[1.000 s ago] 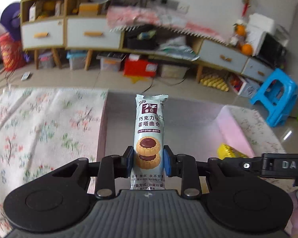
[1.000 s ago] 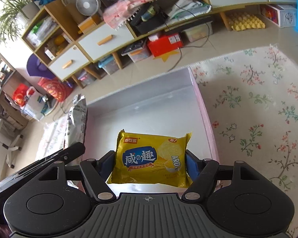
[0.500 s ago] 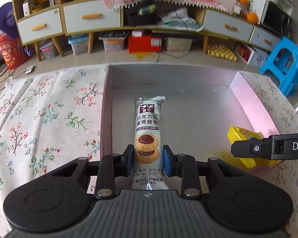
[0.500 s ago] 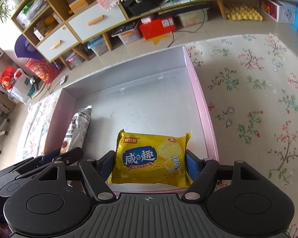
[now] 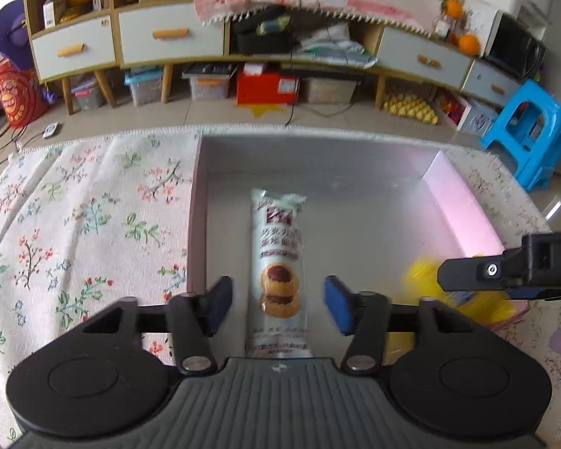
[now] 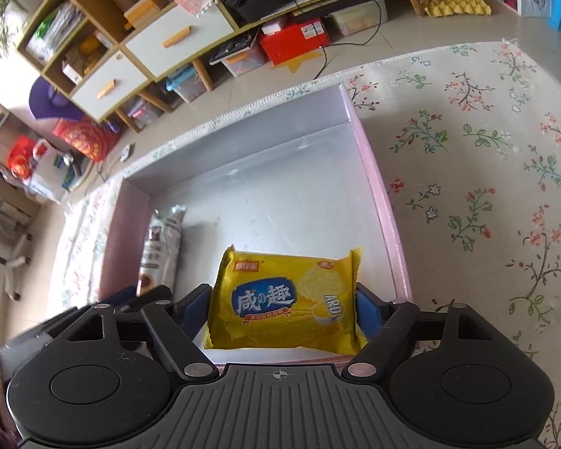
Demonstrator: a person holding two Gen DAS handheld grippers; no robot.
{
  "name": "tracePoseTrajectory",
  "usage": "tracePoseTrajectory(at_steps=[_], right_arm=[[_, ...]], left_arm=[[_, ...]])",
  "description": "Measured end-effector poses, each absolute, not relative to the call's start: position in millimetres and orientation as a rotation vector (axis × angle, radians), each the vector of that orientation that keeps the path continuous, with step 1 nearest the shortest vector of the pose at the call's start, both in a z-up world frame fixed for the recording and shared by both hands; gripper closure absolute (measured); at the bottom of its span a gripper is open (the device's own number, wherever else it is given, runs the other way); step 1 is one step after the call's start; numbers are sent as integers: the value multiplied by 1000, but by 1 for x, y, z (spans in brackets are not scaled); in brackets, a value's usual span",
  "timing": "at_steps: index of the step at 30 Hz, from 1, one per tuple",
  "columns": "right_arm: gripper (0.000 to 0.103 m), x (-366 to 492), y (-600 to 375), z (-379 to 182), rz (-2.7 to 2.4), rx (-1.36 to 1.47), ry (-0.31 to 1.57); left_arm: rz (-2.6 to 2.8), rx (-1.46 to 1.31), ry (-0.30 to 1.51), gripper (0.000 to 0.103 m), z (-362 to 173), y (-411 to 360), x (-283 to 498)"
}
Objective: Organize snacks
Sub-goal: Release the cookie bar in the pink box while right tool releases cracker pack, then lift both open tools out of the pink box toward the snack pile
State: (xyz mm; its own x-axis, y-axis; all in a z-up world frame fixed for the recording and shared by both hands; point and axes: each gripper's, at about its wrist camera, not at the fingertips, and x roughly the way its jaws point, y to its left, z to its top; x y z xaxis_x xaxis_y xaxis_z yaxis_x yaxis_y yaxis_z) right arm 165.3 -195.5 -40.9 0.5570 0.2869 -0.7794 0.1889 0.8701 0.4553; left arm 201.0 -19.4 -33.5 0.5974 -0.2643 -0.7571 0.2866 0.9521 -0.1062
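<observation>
Box: a shallow open box with pink walls and a silver-grey floor, set on a floral cloth – the landmark for every place below.

Cookie pack: a long pale wrapper printed with chocolate tart cookies, lying lengthwise on the box floor near the box's left wall; in the right wrist view it shows as the tube along that same wall.

Left gripper: jaws have just been opening; they now stand spread with a clear gap on each side of the cookie pack, which lies between them untouched.

Cracker bag: a yellow bag with a blue label and a picture of round crackers, at the near right part of the box, close to the front wall; in the left wrist view it is only a yellow blur behind the other tool.

Right gripper: jaws have just been opening too – the blue pads sit just beside the bag's two side edges. Whether they touch the wrapper cannot be told for certain; the bag looks loose between them.

Beyond the box: a blue stool on the floor past its right far corner, and low cabinets with white drawers along the wall behind it.
</observation>
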Motion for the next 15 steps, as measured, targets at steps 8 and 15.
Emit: tracePoseTrajectory(at_steps=[8,15], right_arm=[[9,147,-200,-14,90,536,927],[9,121,-182,5,110,442,931]], left_arm=[[-306,44,830,10,-13,-16,181],[-255,65,832,1,3,-1,157]])
